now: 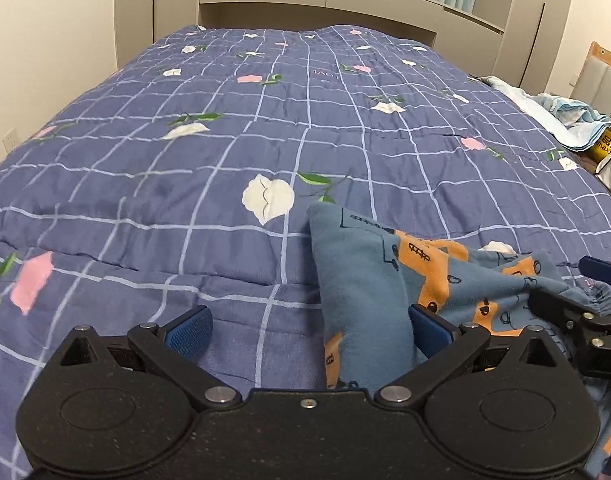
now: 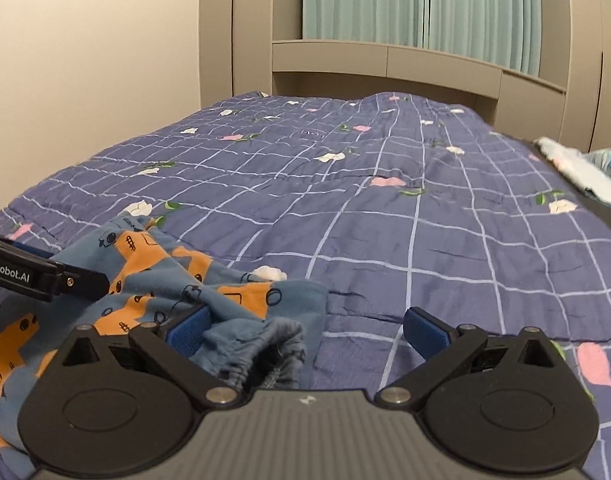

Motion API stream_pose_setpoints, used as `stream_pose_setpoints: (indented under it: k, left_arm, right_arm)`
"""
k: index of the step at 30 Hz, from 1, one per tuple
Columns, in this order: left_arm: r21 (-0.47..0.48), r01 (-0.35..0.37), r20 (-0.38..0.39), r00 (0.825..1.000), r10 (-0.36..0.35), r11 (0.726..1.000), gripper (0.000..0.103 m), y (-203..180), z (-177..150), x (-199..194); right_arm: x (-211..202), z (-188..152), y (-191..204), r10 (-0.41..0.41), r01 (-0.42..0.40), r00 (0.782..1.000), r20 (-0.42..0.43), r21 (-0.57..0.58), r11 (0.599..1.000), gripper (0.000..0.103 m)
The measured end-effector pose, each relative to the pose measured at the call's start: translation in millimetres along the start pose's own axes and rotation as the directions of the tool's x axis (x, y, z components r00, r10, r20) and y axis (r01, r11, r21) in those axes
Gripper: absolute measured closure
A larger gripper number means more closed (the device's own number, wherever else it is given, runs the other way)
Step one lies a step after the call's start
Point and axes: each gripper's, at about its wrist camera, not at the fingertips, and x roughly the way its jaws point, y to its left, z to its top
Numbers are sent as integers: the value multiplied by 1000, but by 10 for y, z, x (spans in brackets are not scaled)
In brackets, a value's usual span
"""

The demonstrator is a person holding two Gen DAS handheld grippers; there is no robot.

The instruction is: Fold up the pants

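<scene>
Pants: one pair of blue pants [image 1: 365, 280] with orange patches and small black drawings is seen, bunched in loose folds near the front edge of the bed.
Waistband: a gathered elastic band [image 2: 265, 344] is shown lying between the spread fingers of the right gripper, close to its left pad.
Left gripper [image 1: 309, 330]: its jaws are spread wide; a fold of the pants is seen against the right blue pad [image 1: 429, 328], nothing being pinched.
Right gripper [image 2: 305, 330]: its jaws are likewise spread apart, with cloth by one pad only and no grasp made.
Count: two grippers, one pair of pants, one heap of light blue cloth [image 1: 565, 116].
Surface: the bed is covered by a purple-blue quilt [image 1: 185, 160] with a pale grid and white and pink flowers.
Room: beige cabinets [image 2: 385, 64] are set at the far edge of the bed, with teal curtains [image 2: 425, 4] above; the heap of cloth lies past the bed's right edge.
</scene>
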Motion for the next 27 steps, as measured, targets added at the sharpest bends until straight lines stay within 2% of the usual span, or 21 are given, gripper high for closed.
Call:
stream_pose_setpoints:
  k: [4,8,12,15,18,21,24,27]
  left_arm:
    - [45,-64,35,997,63,997,1,-78,-16,-250]
    - [59,-83,19,996,82,995,1,-99,-183,-462]
    - [34,-103,-26,994,104,994,1,-78,-400,-519]
    - [-3,-104,-30,994,104,995,1,-58,-505,-589]
    - [-29,-118,-33,993,117,993,1,-85,-575,-683]
    - [-33,-122,-38,992,120,992,1,-131,-677,-775]
    - [-34,-132,-40,991,131,991,1,-174,-768,-825]
    - [-74,-132,-41,991,129,989,1,-169,-856,-879]
  right_arm:
    - [-277,8,23,-37,36,997,64,13,999,0]
    - [-514,-101,-4,-57,53,997,54,68,996,0]
    - [-605,-264,-94,-76,73,997,11,150,986,0]
    - [-690,-322,-158,-91,88,996,2,214,973,0]
    - [-829,-376,-142,-109,104,994,10,228,968,0]
    - [-987,-428,-74,-93,81,995,40,224,971,0]
    - [-1044,-491,-6,-78,68,996,38,218,974,0]
    - [-1035,-552,4,-59,54,998,16,233,971,0]
